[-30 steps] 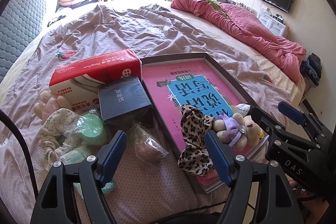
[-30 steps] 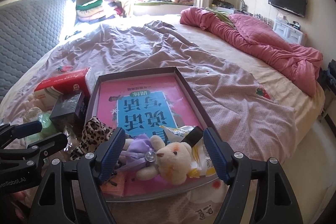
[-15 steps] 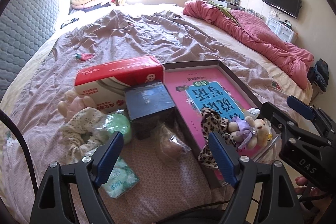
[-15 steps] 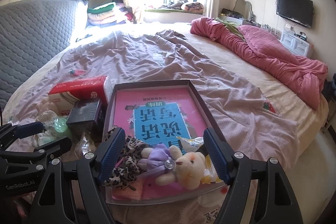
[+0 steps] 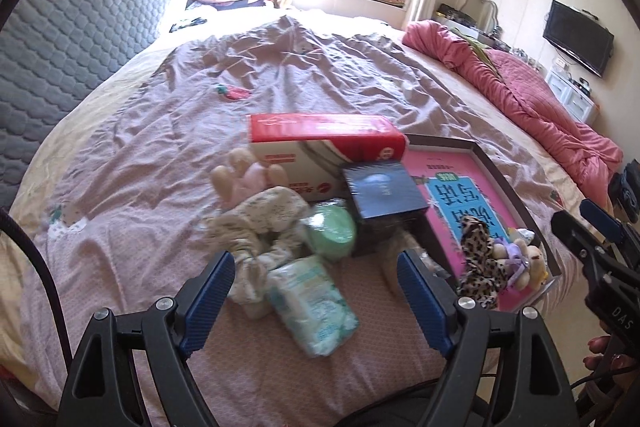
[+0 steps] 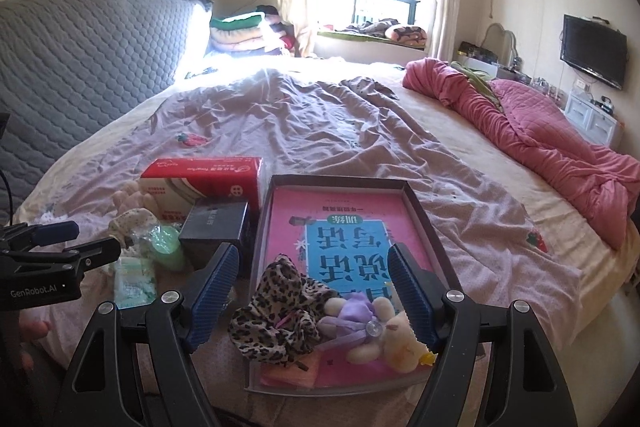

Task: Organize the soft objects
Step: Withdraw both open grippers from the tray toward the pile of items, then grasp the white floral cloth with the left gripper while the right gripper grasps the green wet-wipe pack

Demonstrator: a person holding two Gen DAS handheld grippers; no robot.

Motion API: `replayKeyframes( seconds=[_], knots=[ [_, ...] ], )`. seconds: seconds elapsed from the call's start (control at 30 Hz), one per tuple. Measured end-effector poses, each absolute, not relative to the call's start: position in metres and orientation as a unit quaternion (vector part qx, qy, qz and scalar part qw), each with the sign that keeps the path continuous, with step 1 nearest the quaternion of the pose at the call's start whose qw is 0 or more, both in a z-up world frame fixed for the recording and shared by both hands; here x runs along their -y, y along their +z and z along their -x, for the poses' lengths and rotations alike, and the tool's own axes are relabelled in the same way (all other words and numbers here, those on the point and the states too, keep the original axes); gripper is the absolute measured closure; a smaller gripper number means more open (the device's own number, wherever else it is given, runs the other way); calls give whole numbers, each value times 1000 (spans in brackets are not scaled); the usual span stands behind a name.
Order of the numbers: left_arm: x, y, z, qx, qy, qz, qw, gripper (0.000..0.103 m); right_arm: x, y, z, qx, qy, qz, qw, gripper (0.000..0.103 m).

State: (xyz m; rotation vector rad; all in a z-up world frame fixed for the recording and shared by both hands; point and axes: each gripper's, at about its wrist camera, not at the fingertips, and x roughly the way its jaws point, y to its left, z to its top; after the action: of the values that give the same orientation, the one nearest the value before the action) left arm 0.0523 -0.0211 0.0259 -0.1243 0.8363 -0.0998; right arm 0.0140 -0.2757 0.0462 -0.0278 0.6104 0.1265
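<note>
A dark-rimmed tray (image 6: 422,211) with a pink book in it lies on the bed. In its near end lie a leopard-print scrunchie (image 6: 276,319) and a small plush bear (image 6: 376,331); both also show in the left wrist view, scrunchie (image 5: 478,259) and bear (image 5: 524,261). Left of the tray lie a floral scrunchie (image 5: 260,223), a pink glove (image 5: 244,179), a green round pack (image 5: 332,235) and a tissue pack (image 5: 312,303). My left gripper (image 5: 316,299) is open over the tissue pack. My right gripper (image 6: 312,291) is open above the leopard scrunchie.
A red tissue box (image 5: 324,147) and a dark box (image 5: 384,195) stand beside the tray. A pink quilt (image 6: 552,143) lies bunched along the bed's right side. The grey padded headboard (image 6: 80,55) is at the left.
Both grippers have drawn back and up from the tray. The left gripper has swung left, from over the scrunchie and bear to over the tissue pack. Both stay open and empty.
</note>
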Motion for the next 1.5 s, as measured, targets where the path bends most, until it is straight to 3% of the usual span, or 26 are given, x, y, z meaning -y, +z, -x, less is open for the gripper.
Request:
replayKeyframes(
  seconds=[0.83,1.5],
  knots=[
    [-70,13,-28,-420,18,133,898,20,223,62,0,-299,166,5,940,25],
    [-64,-15,-67,-430,-13,153,890,20,139,2,-20,-393,253,40,883,25]
  ],
)
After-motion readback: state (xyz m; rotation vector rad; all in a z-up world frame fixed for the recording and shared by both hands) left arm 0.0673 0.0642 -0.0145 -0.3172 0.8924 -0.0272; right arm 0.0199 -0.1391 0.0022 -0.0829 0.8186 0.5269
